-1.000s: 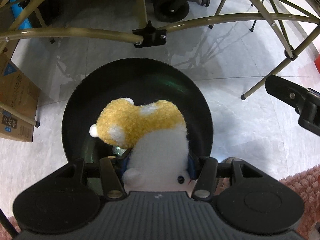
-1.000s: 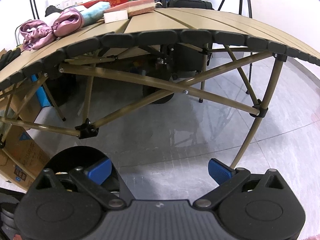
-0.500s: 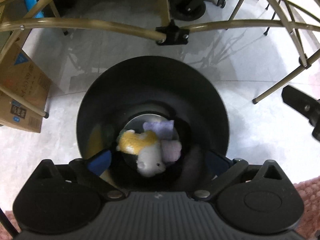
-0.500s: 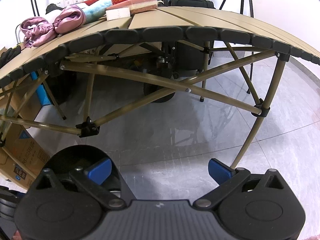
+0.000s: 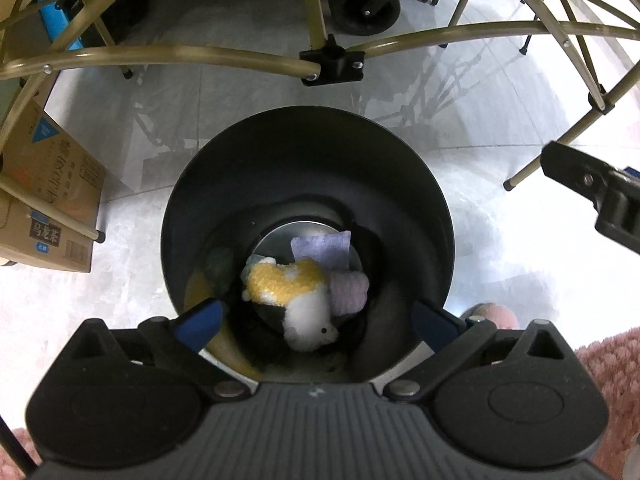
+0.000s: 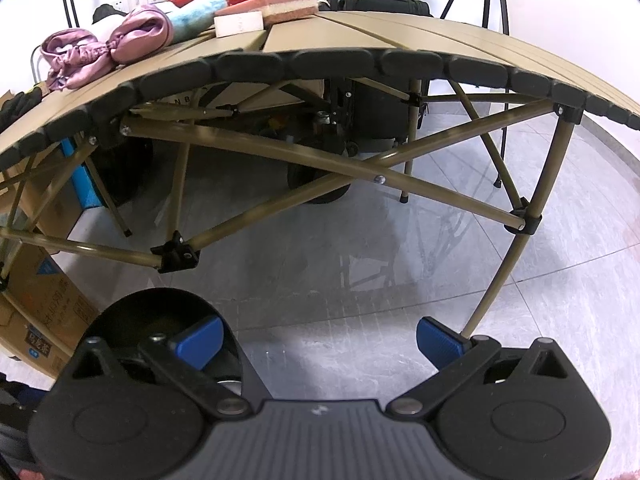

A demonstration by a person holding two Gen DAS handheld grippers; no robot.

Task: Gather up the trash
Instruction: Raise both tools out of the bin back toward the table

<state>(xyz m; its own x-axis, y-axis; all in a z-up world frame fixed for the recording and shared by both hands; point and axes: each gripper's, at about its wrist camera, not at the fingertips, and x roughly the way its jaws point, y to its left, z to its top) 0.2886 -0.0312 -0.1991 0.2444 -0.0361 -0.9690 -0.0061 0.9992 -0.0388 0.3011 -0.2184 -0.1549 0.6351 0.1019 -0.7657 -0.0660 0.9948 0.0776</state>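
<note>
Left gripper [image 5: 316, 322]: spread wide, empty, poised directly above the mouth of the bin.
Right gripper [image 6: 318, 340]: spread wide, empty, aimed at the floor in front of the counter; its tip also visible at the right edge of the left wrist view.
Bin [image 5: 400, 168]: black, round, upright on the tiled floor [image 5: 500, 92], just in front of the counter legs; seen again at lower left in the right wrist view [image 6: 132, 312].
Plush toy [image 5: 294, 296]: yellow and white, lying at the bottom of the bin, clear of both grippers.
Other trash in bin: purple sheet [image 5: 320, 250] behind the toy, pale pink fuzzy piece [image 5: 350, 290] touching its right side.
Counter [image 6: 360, 36]: tan slatted folding top with black edge caps.
Items on counter: pink cloth [image 6: 104, 48], white block [image 6: 239, 24], pink sponge [image 6: 288, 4], all near the far left end.
Cardboard box [image 5: 48, 216]: on the floor, left of the bin.
Rug [image 5: 608, 364]: pink, at the lower right edge.
</note>
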